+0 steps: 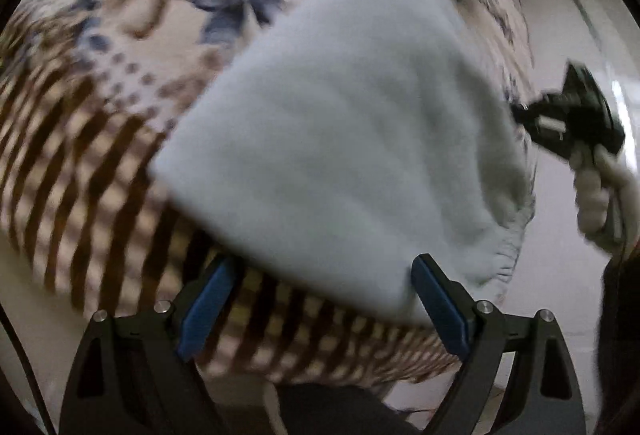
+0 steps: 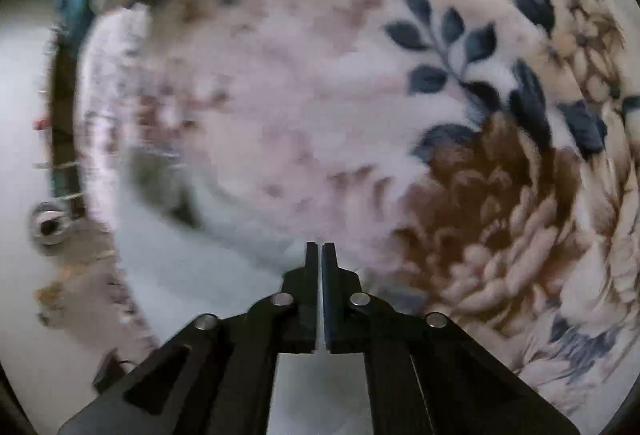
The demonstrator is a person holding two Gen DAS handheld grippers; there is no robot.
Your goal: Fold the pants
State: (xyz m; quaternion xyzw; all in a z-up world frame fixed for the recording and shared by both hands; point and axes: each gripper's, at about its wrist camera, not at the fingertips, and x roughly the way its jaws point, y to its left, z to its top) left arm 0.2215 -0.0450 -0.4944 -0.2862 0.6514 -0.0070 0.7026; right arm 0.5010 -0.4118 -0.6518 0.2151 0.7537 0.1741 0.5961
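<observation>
In the left wrist view, the left gripper (image 1: pixel 324 295) stands wide open, its 2 blue-padded black fingers (image 1: pixel 208 307) well apart and clamping nothing. The right-hand finger touches the near edge of the pale blue, soft fleecy pants (image 1: pixel 340 139), while the left-hand finger sits over bare bedding. The pants lie as a broad folded mass on the plush blanket with brown stripes and blue-and-brown flowers (image 1: pixel 100 123), reaching from the fingertips up toward the far side of the bed. A gathered, ruffled edge of the pants shows at their right side. Farther right, beyond the blanket's edge, a white-gloved hand (image 1: pixel 600 191) holds the right gripper (image 1: pixel 516 111), seen small and blurred, above a pale floor (image 1: pixel 560 275).

In the right wrist view, the right gripper (image 2: pixel 321 247) has its 2 black fingers pressed nearly together, with only a thin sliver between them; a pale strip shows in that gap, and I cannot tell if it is cloth. Ahead lies the flowered blanket (image 2: pixel 480 195), blurred toward the left.
</observation>
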